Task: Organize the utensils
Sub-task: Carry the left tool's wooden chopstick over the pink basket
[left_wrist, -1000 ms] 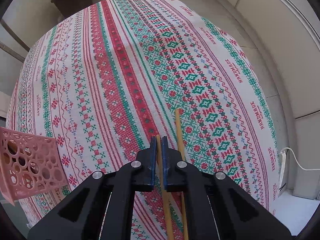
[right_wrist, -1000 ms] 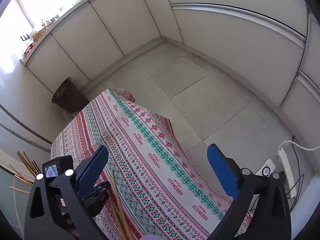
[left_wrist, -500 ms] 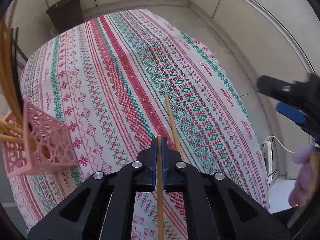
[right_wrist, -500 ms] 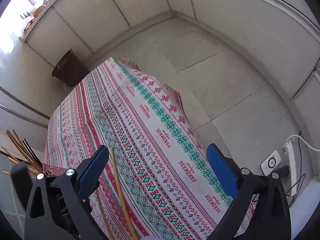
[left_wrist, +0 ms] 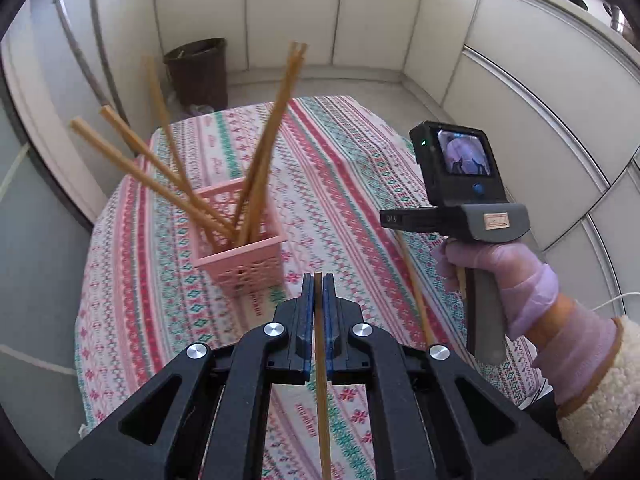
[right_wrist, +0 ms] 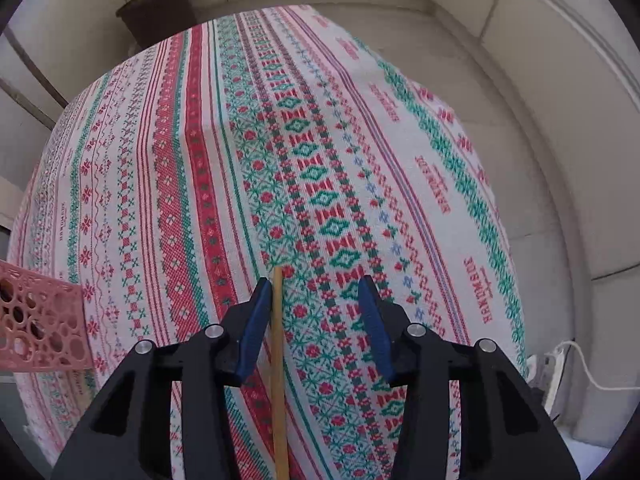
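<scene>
Chopstick (left_wrist: 319,340) clamped between the left gripper's (left_wrist: 318,284) closed jaws above the pink basket (left_wrist: 240,256); right gripper (right_wrist: 316,292), jaws just closing (half-open), straddles another stick (right_wrist: 278,344) lying beside its left pad on the cloth (right_wrist: 360,120).

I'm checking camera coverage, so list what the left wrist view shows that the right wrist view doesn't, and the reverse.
Left wrist only: the left gripper shut on a chopstick, chopsticks standing in the basket, a gloved hand.
Right wrist only: the right gripper, fingers just closing around a lying chopstick, not yet pinching it.
Both: pink basket, patterned tablecloth, dark bin.
</scene>
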Demonstrator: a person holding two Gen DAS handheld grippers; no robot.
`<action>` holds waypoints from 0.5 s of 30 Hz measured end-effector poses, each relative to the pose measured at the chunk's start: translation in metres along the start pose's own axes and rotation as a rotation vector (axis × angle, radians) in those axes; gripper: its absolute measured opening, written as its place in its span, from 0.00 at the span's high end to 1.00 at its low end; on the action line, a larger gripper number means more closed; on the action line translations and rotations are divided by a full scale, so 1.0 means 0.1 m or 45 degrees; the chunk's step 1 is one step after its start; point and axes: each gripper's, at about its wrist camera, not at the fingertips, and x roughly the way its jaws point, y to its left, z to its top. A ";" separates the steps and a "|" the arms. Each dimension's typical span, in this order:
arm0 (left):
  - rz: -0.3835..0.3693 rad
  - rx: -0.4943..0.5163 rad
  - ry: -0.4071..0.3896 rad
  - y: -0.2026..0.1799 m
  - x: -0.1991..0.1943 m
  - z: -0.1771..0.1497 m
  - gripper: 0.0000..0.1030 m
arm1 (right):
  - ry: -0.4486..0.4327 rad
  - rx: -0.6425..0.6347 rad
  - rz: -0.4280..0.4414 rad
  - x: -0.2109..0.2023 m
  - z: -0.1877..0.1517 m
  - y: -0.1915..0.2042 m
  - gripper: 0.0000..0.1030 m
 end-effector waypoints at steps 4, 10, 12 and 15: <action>0.024 -0.024 -0.023 0.11 -0.10 -0.07 0.96 | -0.020 -0.026 0.008 -0.03 -0.08 0.22 0.95; 0.023 -0.065 -0.066 0.27 -0.22 -0.08 0.96 | -0.005 0.103 0.288 -0.14 -0.18 0.10 0.95; 0.014 -0.077 -0.098 0.31 -0.31 -0.09 0.96 | -0.058 0.144 0.351 -0.29 -0.22 -0.02 0.95; -0.005 -0.089 -0.146 0.35 -0.47 -0.08 0.96 | -0.147 0.168 0.409 -0.63 -0.28 -0.16 0.95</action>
